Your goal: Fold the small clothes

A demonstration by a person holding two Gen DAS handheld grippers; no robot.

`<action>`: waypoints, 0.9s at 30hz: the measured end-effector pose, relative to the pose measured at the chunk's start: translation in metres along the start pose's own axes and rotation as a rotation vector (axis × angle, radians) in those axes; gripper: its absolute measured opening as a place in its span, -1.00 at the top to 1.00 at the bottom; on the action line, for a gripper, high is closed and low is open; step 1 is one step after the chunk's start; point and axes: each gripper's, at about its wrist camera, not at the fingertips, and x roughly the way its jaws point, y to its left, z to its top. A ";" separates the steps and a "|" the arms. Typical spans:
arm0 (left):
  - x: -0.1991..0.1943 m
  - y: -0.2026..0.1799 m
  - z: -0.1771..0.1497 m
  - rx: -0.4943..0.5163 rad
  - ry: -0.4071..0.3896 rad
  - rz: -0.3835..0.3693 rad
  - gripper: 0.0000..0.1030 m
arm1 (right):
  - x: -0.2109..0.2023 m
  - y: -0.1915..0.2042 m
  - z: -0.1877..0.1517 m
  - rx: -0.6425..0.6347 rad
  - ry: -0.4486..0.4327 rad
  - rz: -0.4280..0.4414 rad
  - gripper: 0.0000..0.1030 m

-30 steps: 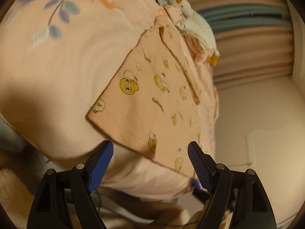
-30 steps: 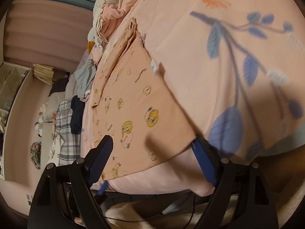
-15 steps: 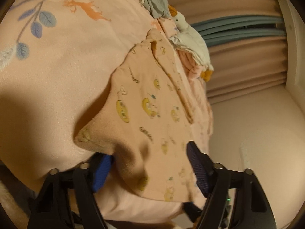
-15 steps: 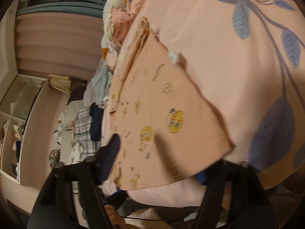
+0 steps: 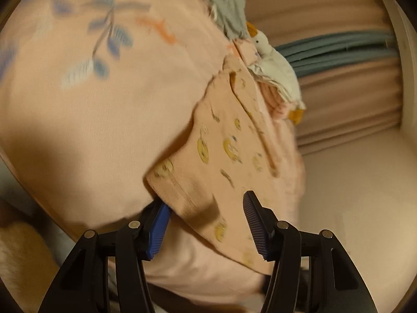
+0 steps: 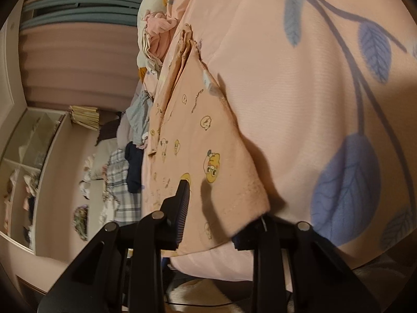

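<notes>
Garment: a small peach top (image 5: pixel 224 156) printed with yellow cartoon faces lies flat on the bed (image 5: pixel 86 120), its hem at the bed's near edge, low in both views.
Left gripper (image 5: pixel 206 224): bottom centre of the left view. Its fingers (image 5: pixel 254 224) are closing, the hem's corner lying between them. One blue pad sits under the cloth, the other stands clear above it, so I would not call it gripped yet.
Right gripper (image 6: pixel 211 214): bottom centre of the right view, also closing. The other hem corner runs down between its fingers (image 6: pixel 182 208). The far one is hidden under the cloth, so I cannot tell if the pads are pressing.
Why held so: one gripper at each bottom corner looks like the start of a fold, so the hem can be carried up toward the neckline evenly.
Left view only: blurred, but it shows a white duck toy (image 5: pixel 273 65) and a heap of pale clothes at the upper right, beside the top's far end.
Right view only: sharper. It shows a white label (image 6: pixel 208 80) at the top's far end, and at the left a shelf unit (image 6: pixel 28 161) and a plaid garment (image 6: pixel 118 185) with other clothes.
Risk, as I judge it: a pad may catch the bedcover along with the hem.
</notes>
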 end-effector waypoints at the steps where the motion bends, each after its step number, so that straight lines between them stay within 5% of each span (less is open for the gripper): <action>1: -0.002 -0.006 -0.001 0.042 -0.044 0.045 -0.13 | 0.000 -0.001 0.001 0.001 -0.001 0.002 0.48; 4: -0.002 -0.015 0.001 0.128 -0.138 0.172 -0.13 | 0.000 -0.005 0.003 0.018 0.005 0.017 0.48; 8: 0.011 -0.012 0.009 0.131 -0.076 0.138 -0.14 | 0.001 -0.004 0.003 0.003 0.000 0.005 0.48; 12: 0.030 0.004 0.006 -0.015 0.148 -0.173 -0.14 | 0.002 -0.001 0.001 -0.031 -0.012 -0.011 0.48; 14: 0.036 0.009 -0.002 -0.069 0.179 -0.235 -0.14 | 0.002 0.000 0.001 -0.037 -0.016 -0.012 0.48; 21: 0.035 -0.017 -0.006 0.029 0.103 -0.157 -0.12 | 0.003 -0.001 0.001 -0.045 -0.018 -0.019 0.56; 25: 0.048 -0.037 -0.004 0.132 0.063 0.020 0.73 | 0.004 0.002 0.000 -0.092 -0.039 -0.102 0.99; 27: 0.048 -0.037 -0.007 0.168 0.049 0.085 0.85 | 0.005 0.002 0.001 -0.104 -0.048 -0.105 1.00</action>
